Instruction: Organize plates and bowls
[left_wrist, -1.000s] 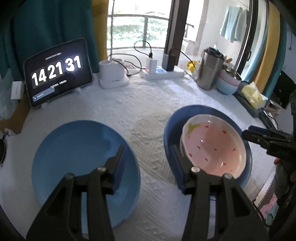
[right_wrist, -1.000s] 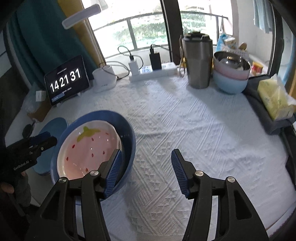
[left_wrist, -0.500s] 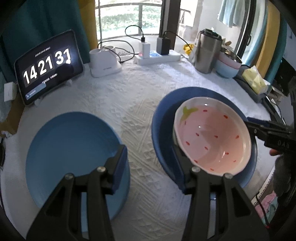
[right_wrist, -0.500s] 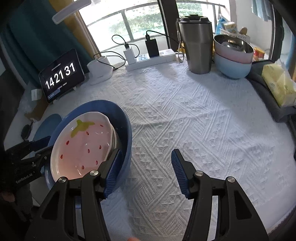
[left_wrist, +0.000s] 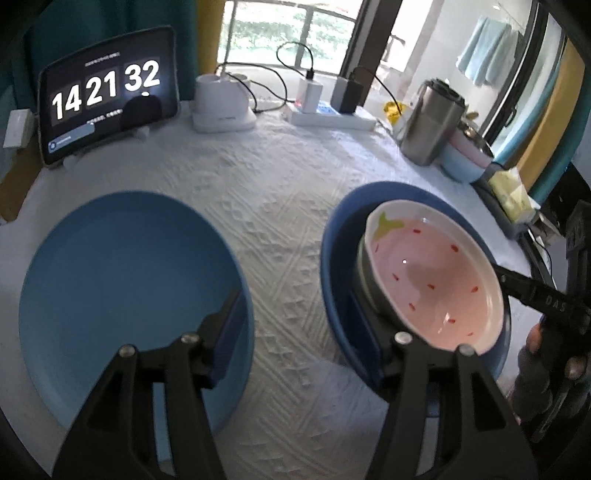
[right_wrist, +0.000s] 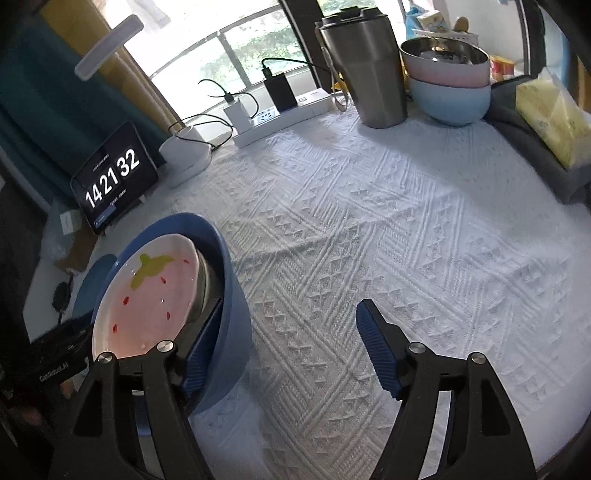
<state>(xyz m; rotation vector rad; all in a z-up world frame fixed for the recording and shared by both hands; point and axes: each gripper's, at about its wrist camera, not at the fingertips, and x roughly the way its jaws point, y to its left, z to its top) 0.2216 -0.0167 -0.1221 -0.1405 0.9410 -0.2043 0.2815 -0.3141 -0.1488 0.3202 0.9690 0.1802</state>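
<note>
my left gripper (left_wrist: 299, 328) has its jaws spread wide with nothing between them; one finger hangs over the light blue plate (left_wrist: 122, 295), the other sits at the near rim of the dark blue bowl (left_wrist: 340, 295). that plate lies flat on the white textured tablecloth (left_wrist: 280, 206), to the left of the bowl and apart from it. inside the bowl a pink strawberry dish (left_wrist: 432, 280) leans tilted, with what looks like a metal bowl (left_wrist: 364, 273) under it, though i can only see a grey sliver.

my right gripper (right_wrist: 291, 347) is also spread open and clamps nothing. its left finger (right_wrist: 201, 354) reaches inside the dark blue bowl (right_wrist: 229, 306), against the inner wall as far as i can tell, while the other finger stands over bare tablecloth (right_wrist: 369, 206). the strawberry dish (right_wrist: 147, 295) tips toward the left side in this view.

at the far edge stand a tablet clock (right_wrist: 110, 181) reading 14 21 32, a power strip (right_wrist: 280, 118), a steel tumbler (right_wrist: 365, 70), and stacked pink and blue bowls (right_wrist: 447, 81) just beside the tumbler.
</note>
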